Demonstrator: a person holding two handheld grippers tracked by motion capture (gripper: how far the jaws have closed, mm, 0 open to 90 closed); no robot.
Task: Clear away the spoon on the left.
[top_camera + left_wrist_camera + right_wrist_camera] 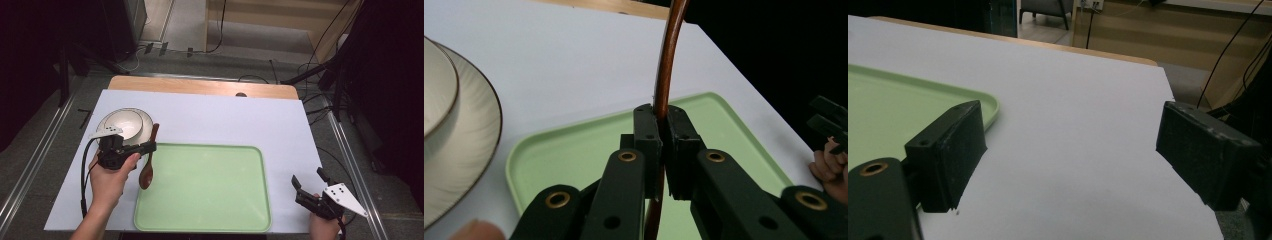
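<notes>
Brown wood is what we see clamped at the left: the wooden spoon (pixel 148 160) runs from its handle tip beside the bowl down to its scoop at the near-left corner region of the green tray (pixel 202 220), and the left gripper (pixel 150 148) has its 2 jaws pressed together on the handle partway along. In the left gripper view the handle (pixel 665 65) rises curved out of the squeezed pads, which we judge is a mid-handle hold chosen so the spoon balances rather than tips toward its heavier scoop. The spoon sits along the tray's left edge, between the tray and the stacked white bowl (pixel 124 124) and plate (pixel 146 120) on the far left; whether the scoop touches the tray rim or hangs just above it we cannot tell. The tray itself is bare, so we take the work to be moving tableware onto it, with the spoon first and nothing yet set down. The right gripper (pixel 309 181) waits at the near right of the white sheet (pixel 225 115), well apart from the tray's right edge, its 2 jaws spread wide with nothing between them, as the right gripper view confirms; we judge it is kept clear so the left hand can work unobstructed.
</notes>
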